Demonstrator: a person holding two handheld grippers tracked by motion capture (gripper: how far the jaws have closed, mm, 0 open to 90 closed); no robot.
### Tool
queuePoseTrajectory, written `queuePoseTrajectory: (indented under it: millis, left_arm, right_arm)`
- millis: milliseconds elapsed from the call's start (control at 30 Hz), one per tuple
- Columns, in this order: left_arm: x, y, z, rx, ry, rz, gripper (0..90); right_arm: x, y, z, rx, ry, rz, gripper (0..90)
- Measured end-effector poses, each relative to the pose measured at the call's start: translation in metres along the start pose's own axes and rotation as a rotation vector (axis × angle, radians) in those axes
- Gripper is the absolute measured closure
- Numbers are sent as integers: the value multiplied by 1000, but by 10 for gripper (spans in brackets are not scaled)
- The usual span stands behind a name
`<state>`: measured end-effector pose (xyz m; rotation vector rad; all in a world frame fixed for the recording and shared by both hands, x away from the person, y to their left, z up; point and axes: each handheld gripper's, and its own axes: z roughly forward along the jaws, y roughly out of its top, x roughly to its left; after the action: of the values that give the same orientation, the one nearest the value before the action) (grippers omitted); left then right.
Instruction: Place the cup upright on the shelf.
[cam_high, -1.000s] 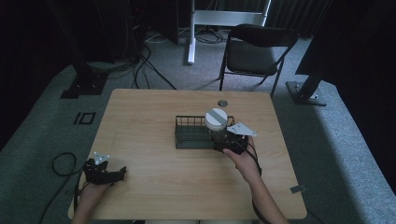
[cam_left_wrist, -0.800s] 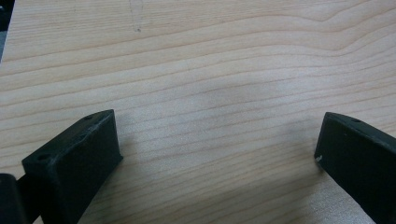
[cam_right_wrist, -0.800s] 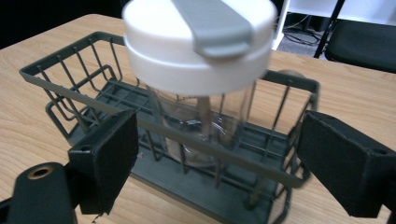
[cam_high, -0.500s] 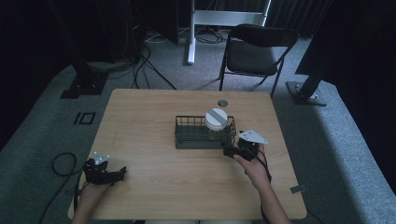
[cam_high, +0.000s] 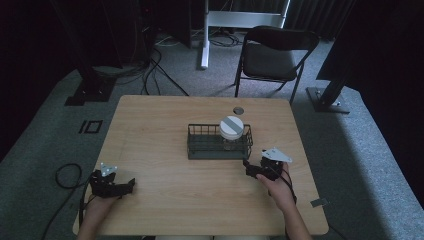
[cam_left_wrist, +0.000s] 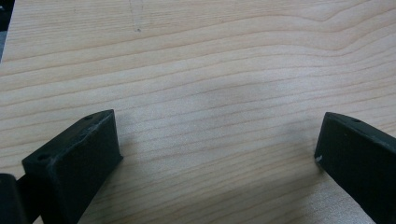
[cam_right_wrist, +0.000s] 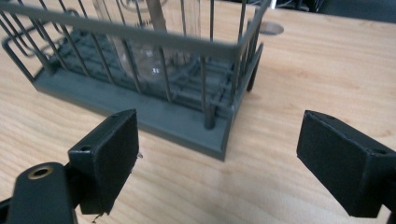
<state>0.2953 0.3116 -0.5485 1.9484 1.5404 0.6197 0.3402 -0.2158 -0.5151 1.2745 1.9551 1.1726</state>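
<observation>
Pulling back from the wire basket (cam_high: 220, 142), my right gripper (cam_high: 254, 170) is now sitting clear of its near corner, jaws released and gaping. I'm seeing the glass jar (cam_right_wrist: 149, 42) with its white lid (cam_high: 231, 127) standing inside the basket's right end. My left gripper (cam_high: 125, 186) is resting unmoved on the counter (cam_high: 165, 115), jaws spread wide.

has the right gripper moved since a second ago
Yes. The right gripper has pulled back from the wire basket toward the person's table edge, away from the jar.
</observation>
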Motion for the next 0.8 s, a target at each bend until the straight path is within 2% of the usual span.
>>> queuePoseTrajectory:
  millis: [233,333,500,800]
  left_arm:
    - [0,0,0,0,0,2,1]
    - [0,0,0,0,0,2,1]
    - [0,0,0,0,0,2,1]
    - [0,0,0,0,0,2,2]
  right_arm:
    - [-4,-11,1,19,0,6,128]
    - [-7,-17,1,39,1,-4,128]
    - [-11,-24,0,65,0,5,127]
    - [-23,-33,-3,104,-33,27,127]
